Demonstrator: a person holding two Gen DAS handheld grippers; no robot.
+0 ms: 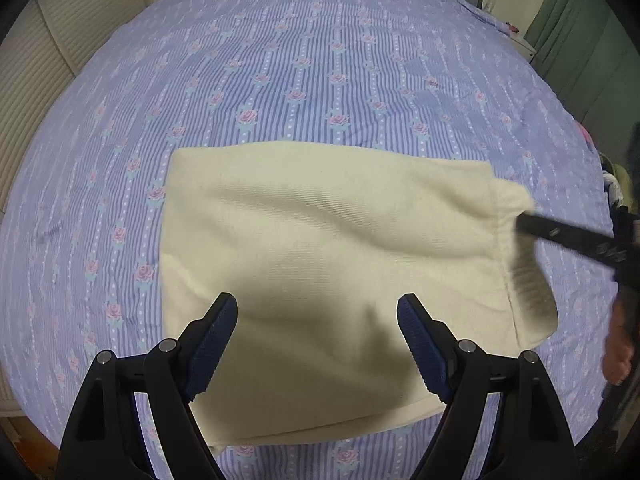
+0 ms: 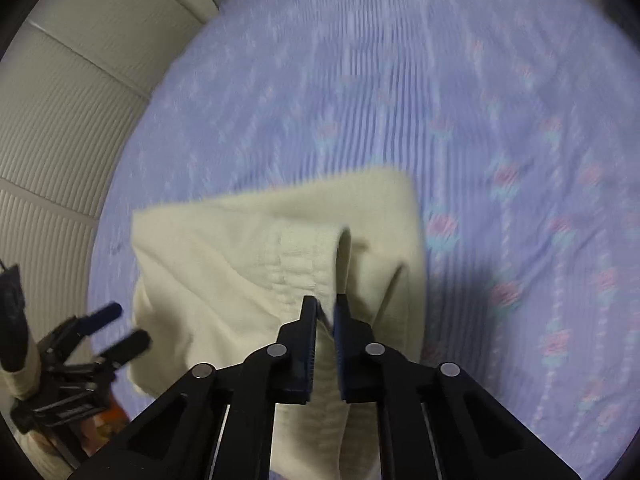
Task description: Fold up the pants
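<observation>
Right tongs point(image 2: 325, 306): jaws pinched tight on the gathered waistband point(image 2: 298, 260) of the pants point(image 2: 208, 264), lifting that edge into a fold; blurred.
Left tongs point(image 1: 317, 312): jaws spread wide, hovering over the near part of the pants point(image 1: 312, 240), nothing between the pads; whether they touch the cloth cannot be told.
Pants: cream, already doubled into a rough rectangle, lying on the bed.
Bed point(image 1: 304, 60): lilac striped sheet with small roses.
Surroundings: pale ribbed wall panels point(image 2: 68, 120) left of the bed.

Floral purple bed point(image 1: 320, 60), cream pants point(image 1: 320, 240) on it
</observation>
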